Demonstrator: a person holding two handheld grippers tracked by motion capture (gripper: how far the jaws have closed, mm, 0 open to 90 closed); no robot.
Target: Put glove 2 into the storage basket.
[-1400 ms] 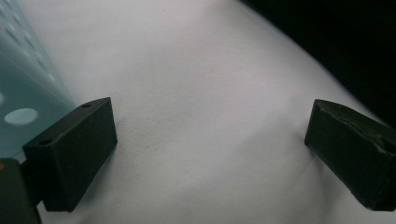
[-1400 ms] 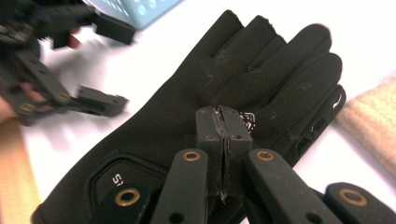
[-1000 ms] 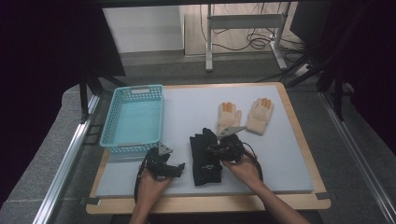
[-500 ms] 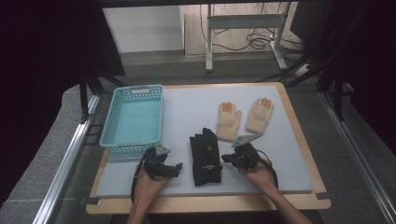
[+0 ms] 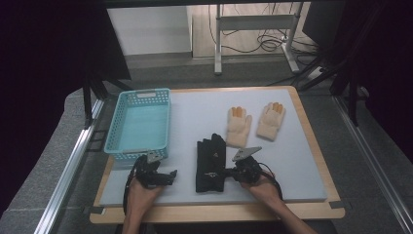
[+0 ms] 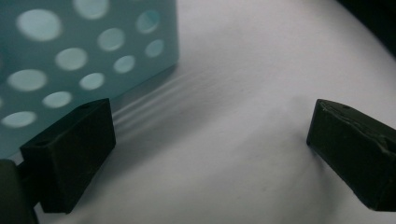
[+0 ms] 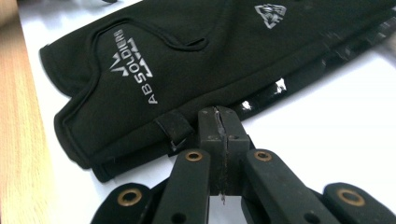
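Tabletop (image 5: 292,161): pale mat on a wooden board. Teal basket (image 5: 141,124) at left, open side up. Two tan gloves (image 5: 255,122) lie flat toward the far right. Black gloves (image 5: 210,163), stacked, lie near the front edge, centre. Right tongs (image 5: 225,173) have just been closing and now pinch the stack's edge (image 7: 173,128). Left tongs (image 5: 170,174) gape wide over bare mat, just beside the basket.

A wood-edged counter (image 5: 311,122) stands on grey carpet floor (image 5: 48,185). Beyond it, a metal-legged table frame (image 5: 253,29) rises over tangled black cables (image 5: 263,44); dark surroundings flank both sides.
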